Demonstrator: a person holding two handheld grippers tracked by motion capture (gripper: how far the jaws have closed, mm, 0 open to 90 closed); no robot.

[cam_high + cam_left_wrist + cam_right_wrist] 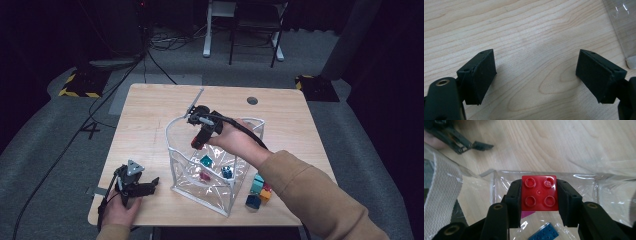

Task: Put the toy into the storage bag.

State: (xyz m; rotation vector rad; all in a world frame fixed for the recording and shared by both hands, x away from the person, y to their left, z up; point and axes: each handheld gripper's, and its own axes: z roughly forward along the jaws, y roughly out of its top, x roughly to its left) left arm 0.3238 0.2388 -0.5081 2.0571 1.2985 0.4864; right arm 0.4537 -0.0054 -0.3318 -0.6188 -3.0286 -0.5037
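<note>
Nearest the person, the left claw (145,187) rests on the wooden surface (150,115) by its front left corner, jaws spread wide with only bare wood between them, pointing toward the bag. The left hand (117,212) grips it from behind, low and flat.

Just right of it stands a clear plastic bag (175,170) with white webbing trim, its mouth open upward. On its floor lie a teal block (206,161), a magenta block (204,176) and a blue block (227,172). Outside the bag's right wall, near the front edge of the surface, sits a small cluster of loose blocks (259,191) in teal, orange, red and dark blue.

Farther in, the right claw (197,145) points steeply down into the bag's mouth, clamped on a red brick (539,193). The brick is square, with no long axis; its four studs face the right gripper view's camera, and the pads (516,200) press its two opposite sides. The right hand (231,137) reaches over the bag's far rim, forearm slanting in from the lower right.
</note>
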